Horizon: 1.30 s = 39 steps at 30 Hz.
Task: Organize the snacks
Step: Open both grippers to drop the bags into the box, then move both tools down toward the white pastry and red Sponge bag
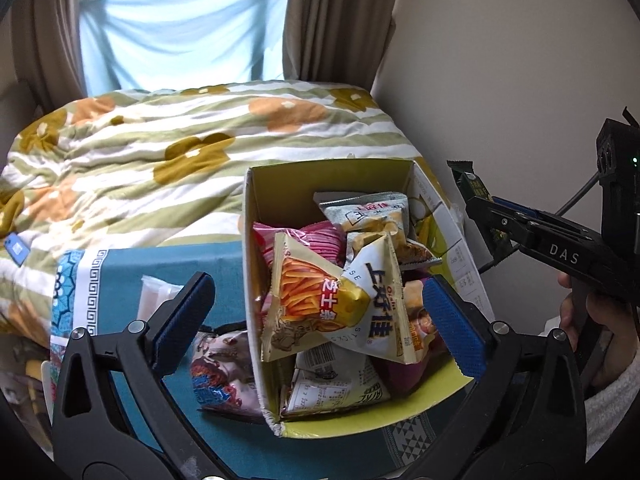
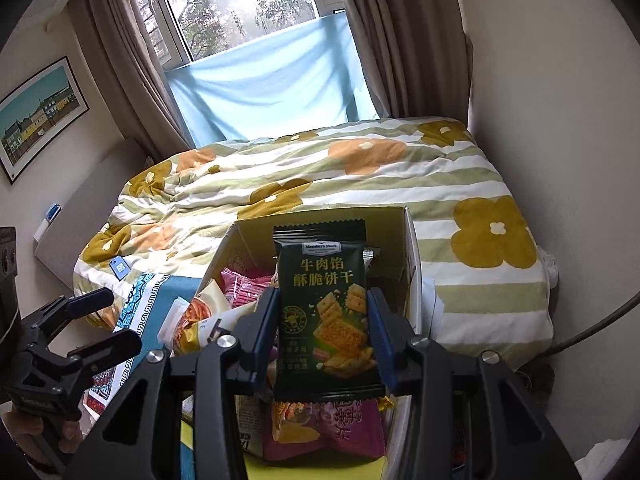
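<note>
Both hands angled down over the snack box (image 1: 256, 216): left gripper (image 1: 320, 316) fingers spread wide, right gripper (image 2: 324, 332) fingers pinching an upright dark green cracker packet (image 2: 326, 312).

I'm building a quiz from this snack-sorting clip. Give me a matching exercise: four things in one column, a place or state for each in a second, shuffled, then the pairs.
Things:
1. dark green cracker packet
2. left tongs
3. cheese-stick bag
4. small blue card

Places or states:
A. lying on the flowered quilt
B. on top of the pile in the cardboard box
C. clamped in the right tongs
D. wide open, holding nothing

Pairs: 1-C, 2-D, 3-B, 4-A
</note>
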Each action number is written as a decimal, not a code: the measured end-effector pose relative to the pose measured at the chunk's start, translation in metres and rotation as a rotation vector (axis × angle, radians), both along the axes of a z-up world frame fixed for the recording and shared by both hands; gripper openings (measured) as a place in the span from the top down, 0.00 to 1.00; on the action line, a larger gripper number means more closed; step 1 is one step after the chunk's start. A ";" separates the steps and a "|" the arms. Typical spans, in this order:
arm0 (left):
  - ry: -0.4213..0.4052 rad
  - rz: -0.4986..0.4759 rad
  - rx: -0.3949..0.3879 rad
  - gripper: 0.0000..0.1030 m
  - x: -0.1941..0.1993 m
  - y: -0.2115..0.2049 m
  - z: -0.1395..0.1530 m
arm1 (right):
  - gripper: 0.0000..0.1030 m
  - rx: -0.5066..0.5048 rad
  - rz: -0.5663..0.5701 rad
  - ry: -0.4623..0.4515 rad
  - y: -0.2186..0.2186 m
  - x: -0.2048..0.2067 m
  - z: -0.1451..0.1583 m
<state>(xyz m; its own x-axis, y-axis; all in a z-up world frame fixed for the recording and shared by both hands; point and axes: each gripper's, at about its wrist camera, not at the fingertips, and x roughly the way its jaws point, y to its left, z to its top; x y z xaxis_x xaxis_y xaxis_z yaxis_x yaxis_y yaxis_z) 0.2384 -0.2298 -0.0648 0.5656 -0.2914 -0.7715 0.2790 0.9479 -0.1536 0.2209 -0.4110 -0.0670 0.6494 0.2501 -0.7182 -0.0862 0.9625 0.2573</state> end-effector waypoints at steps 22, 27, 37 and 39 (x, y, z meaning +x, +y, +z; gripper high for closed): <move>-0.005 0.090 0.015 0.00 -0.031 0.051 0.001 | 0.00 -0.044 0.002 -0.012 0.024 -0.017 0.008; -0.056 0.123 0.058 0.00 -0.047 0.074 0.023 | 0.00 -0.041 -0.001 -0.070 0.037 -0.028 0.029; -0.102 0.184 0.076 0.00 -0.049 0.163 0.050 | 0.00 -0.071 0.043 -0.138 0.095 -0.046 0.060; -0.100 0.172 0.071 0.00 -0.044 0.178 0.050 | 0.00 -0.087 0.038 -0.148 0.113 -0.049 0.061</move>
